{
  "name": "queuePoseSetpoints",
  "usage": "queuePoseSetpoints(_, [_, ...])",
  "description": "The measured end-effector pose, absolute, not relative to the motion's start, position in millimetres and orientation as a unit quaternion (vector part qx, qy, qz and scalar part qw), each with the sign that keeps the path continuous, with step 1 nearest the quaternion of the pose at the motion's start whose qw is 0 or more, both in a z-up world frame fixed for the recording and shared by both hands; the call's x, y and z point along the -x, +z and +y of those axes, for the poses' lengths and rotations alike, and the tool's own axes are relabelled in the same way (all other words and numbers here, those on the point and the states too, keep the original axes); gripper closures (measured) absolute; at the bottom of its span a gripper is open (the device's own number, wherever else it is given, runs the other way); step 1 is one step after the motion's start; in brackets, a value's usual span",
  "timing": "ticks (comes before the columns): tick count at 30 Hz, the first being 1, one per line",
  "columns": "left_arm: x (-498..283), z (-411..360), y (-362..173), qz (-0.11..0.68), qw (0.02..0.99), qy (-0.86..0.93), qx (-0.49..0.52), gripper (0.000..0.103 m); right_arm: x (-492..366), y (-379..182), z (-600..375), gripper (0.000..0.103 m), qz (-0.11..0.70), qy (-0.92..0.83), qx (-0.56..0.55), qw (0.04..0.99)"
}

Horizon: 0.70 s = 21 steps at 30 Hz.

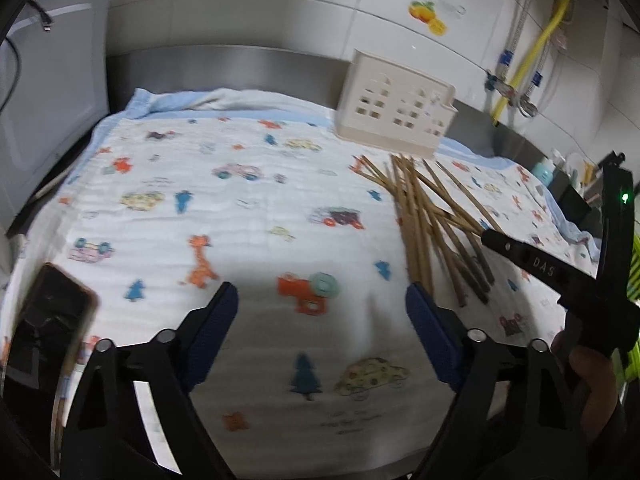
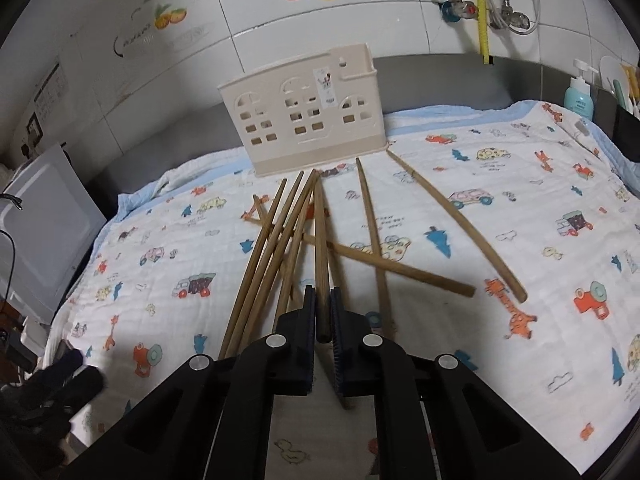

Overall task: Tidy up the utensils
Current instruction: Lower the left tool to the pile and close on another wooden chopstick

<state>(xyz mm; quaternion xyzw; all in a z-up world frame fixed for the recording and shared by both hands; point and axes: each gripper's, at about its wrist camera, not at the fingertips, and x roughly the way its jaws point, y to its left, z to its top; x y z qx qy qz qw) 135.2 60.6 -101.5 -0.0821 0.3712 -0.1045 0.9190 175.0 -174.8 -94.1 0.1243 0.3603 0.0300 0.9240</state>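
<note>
We are seeing the right hand-held gripper (image 2: pixel 322 312) clamping one brown wooden chopstick (image 2: pixel 320 248), lying among the crossed chopsticks (image 2: pixel 276 248) on the cartoon-print cloth (image 2: pixel 520 184) before the beige holder (image 2: pixel 308 120). The left hand-held gripper (image 1: pixel 322 312) is hovering with jaws spread, grasping nothing.

Left wrist view looks from above the cloth's (image 1: pixel 248 200) near-left part toward the back wall. Right wrist view sits low, close over the chopsticks (image 2: pixel 276 248). Both views share the holder (image 1: pixel 394 104) at the back edge.

Brown wooden chopsticks (image 2: pixel 280 240) crisscrossed (one pinched) before upright cream holder (image 2: pixel 304 116)
</note>
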Motion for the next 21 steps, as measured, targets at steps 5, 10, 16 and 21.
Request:
queuePoseSetpoints(5, [-142.2, 37.6, -107.9, 0.386, 0.911, -0.123, 0.078, 0.032, -169.0, -90.5, -182.8, 0.096, 0.355, 0.041, -0.117, 0.927])
queuePoseSetpoints(10, [-154.6, 13.4, -114.5, 0.401, 0.905, -0.124, 0.068, 0.040, -163.9, -90.2, -188.9, 0.096, 0.352, 0.053, -0.113, 0.928])
queuePoseSetpoints(16, [-173.0, -6.3, -121.2, 0.413, 0.902, -0.113, 0.050, 0.043, -162.6, -91.7, -196.1, 0.096, 0.350, 0.061, -0.116, 0.928])
queuePoseSetpoints(21, [-185.3, -12.8, -127.7, 0.425, 0.898, -0.104, 0.046, 0.047, -163.6, -94.2, -203.2, 0.096, 0.352, 0.066, -0.120, 0.926])
